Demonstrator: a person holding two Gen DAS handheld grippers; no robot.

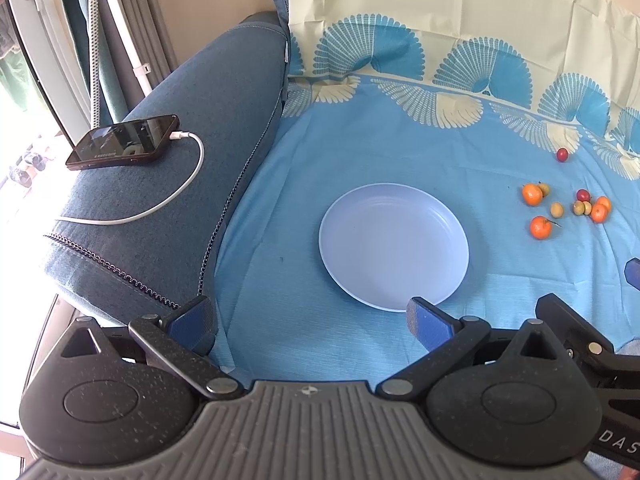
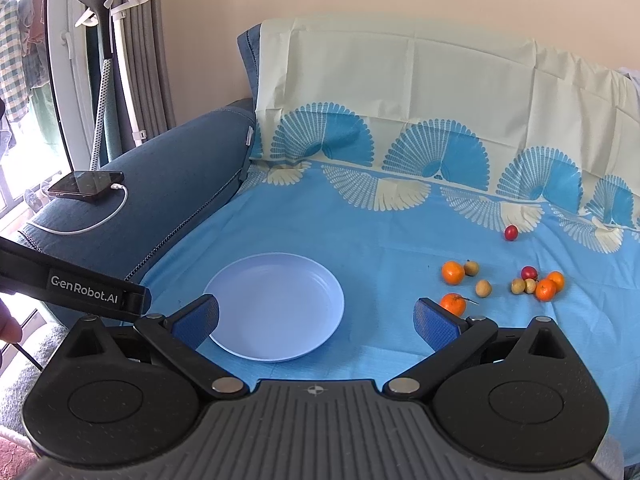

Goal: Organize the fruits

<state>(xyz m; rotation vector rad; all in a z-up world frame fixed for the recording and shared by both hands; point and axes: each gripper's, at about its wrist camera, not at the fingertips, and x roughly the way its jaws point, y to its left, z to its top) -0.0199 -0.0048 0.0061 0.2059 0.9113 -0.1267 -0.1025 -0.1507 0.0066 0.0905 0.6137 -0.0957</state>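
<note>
On the sofa seat, over a blue fan-patterned cloth [image 2: 360,220]: one pale blue plate [image 2: 276,308], holding nothing, so by my reckoning the sorting has not yet begun and every fruit is left to move. Fruit, all loose on the cloth at about three o'clock from the plate and well apart from it, ten pieces as far as I can count. Oranges, four: one nearest the plate [image 2: 453,304], one beyond it [image 2: 453,272], and two touching in the far cluster [image 2: 546,290] [image 2: 556,279]. Small yellowish fruits, four: one just beside the second orange [image 2: 471,268], one on its own [image 2: 483,288], two side by side in the cluster [image 2: 518,286] [image 2: 530,286]. Small red fruits, two: one atop the cluster [image 2: 529,272], one alone at twelve o'clock from the group, near the fan border [image 2: 511,232]. Tools: left gripper [image 1: 312,320], fingers spread wide, carrying nothing, at the plate's six o'clock edge; right gripper [image 2: 316,320], likewise spread and bare, between plate and nearest orange. Sundries: one dark phone [image 1: 122,143] on the sofa arm at the plate's ten o'clock, with one white cable [image 1: 176,196] plugged in.
</note>
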